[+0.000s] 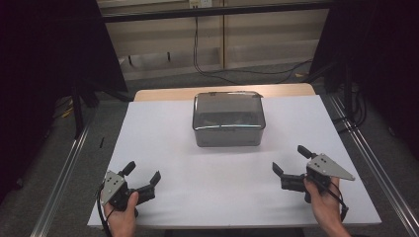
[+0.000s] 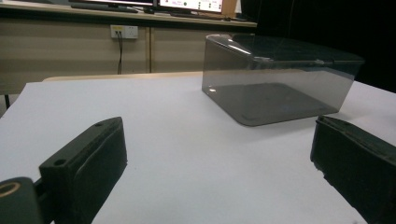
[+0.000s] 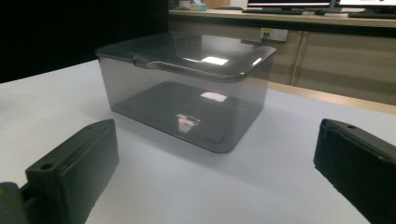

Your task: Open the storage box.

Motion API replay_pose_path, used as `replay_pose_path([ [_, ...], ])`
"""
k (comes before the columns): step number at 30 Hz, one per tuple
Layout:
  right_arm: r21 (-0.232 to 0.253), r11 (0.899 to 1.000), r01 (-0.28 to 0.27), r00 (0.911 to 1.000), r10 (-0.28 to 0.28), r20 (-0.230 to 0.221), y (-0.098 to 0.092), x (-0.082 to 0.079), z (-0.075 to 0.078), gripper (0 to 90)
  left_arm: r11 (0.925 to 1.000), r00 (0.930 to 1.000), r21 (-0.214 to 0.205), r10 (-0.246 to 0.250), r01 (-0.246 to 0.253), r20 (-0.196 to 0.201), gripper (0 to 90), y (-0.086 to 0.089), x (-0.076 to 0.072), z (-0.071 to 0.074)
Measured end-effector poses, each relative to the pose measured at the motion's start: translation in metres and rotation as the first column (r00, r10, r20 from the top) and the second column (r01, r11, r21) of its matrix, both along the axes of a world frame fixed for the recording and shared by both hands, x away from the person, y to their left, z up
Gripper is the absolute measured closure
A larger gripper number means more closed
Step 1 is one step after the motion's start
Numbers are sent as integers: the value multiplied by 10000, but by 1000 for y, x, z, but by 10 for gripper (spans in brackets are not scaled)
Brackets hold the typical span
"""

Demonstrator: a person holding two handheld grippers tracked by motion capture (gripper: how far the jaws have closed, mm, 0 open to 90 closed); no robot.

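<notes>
Box [image 1: 228,120] mid-table [image 1: 163,128], beyond both tongs

The high view looks forward and down from above the near edge of the worktop [image 1: 163,148], taking in its whole surface. Each gripper view sits low near the surface, facing the far wall between its own jaws. All three share the smoky lidded box [image 1: 228,118].

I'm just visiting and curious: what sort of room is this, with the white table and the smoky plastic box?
Probably a lab or test workshop. The white table sits between metal rails, cables trail across the floor, computer monitors stand on a far bench, and a person holds a gripper in each hand, left and right.
</notes>
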State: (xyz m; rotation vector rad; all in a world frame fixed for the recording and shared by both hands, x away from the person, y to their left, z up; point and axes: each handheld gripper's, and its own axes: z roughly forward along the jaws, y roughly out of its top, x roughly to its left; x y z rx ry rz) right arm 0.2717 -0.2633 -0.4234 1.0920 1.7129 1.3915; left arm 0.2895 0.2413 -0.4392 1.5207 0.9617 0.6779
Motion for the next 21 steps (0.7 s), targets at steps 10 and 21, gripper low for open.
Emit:
replay_pose_path([
  [10,-14,9989,-475,9989,475,31,20,20,8,0,9999,10000,-148,70,-70,2,41,1,1,0],
  [21,176,9932,-1148,9932,1151,-146,38,44,15,0,9999,10000,-141,9,-10,-35,41,1,0,-1],
])
